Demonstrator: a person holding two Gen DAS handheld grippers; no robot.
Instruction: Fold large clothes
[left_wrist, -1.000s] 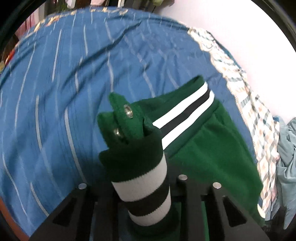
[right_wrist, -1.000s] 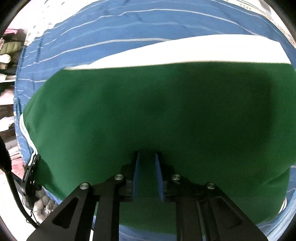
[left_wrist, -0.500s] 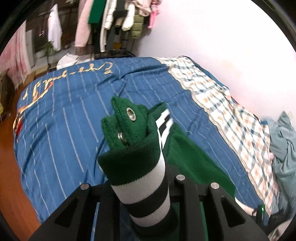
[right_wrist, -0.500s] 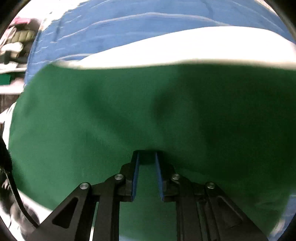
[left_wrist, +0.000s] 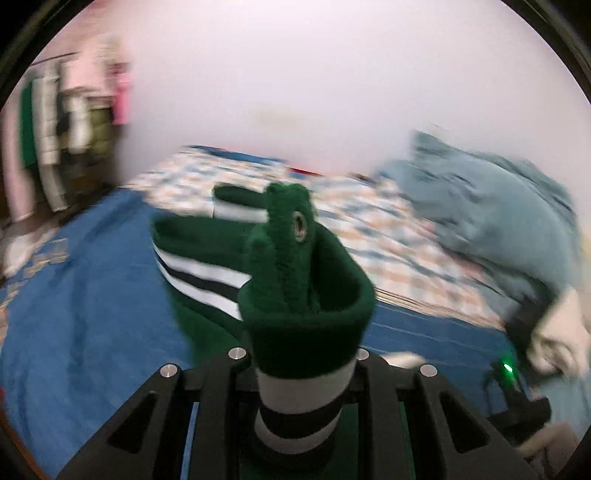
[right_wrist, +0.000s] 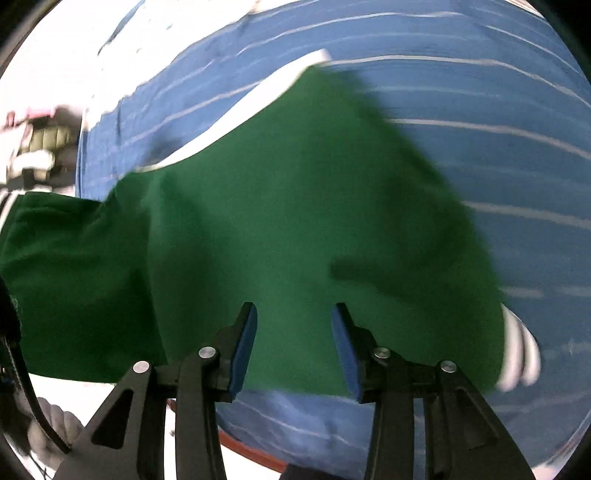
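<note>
The garment is dark green with white and black striped ribbing and metal eyelets. My left gripper (left_wrist: 299, 365) is shut on its striped waistband (left_wrist: 303, 317), which stands bunched up between the fingers; the rest of the garment (left_wrist: 207, 266) trails down to the bed. In the right wrist view the green cloth (right_wrist: 295, 221) lies spread over the blue striped bedspread (right_wrist: 498, 110). My right gripper (right_wrist: 294, 332) is open just above the cloth's near edge, holding nothing.
A checked blanket (left_wrist: 369, 236) and a pale blue-grey quilt (left_wrist: 491, 206) lie at the far side of the bed by the wall. A clothes rack (left_wrist: 66, 122) stands at the left. The bed's near edge with orange trim (right_wrist: 251, 454) is close to my right gripper.
My right gripper has opened and let go of the green cloth, which has dropped onto the bed. My left gripper has lifted and swung up toward the wall with the waistband in it.
</note>
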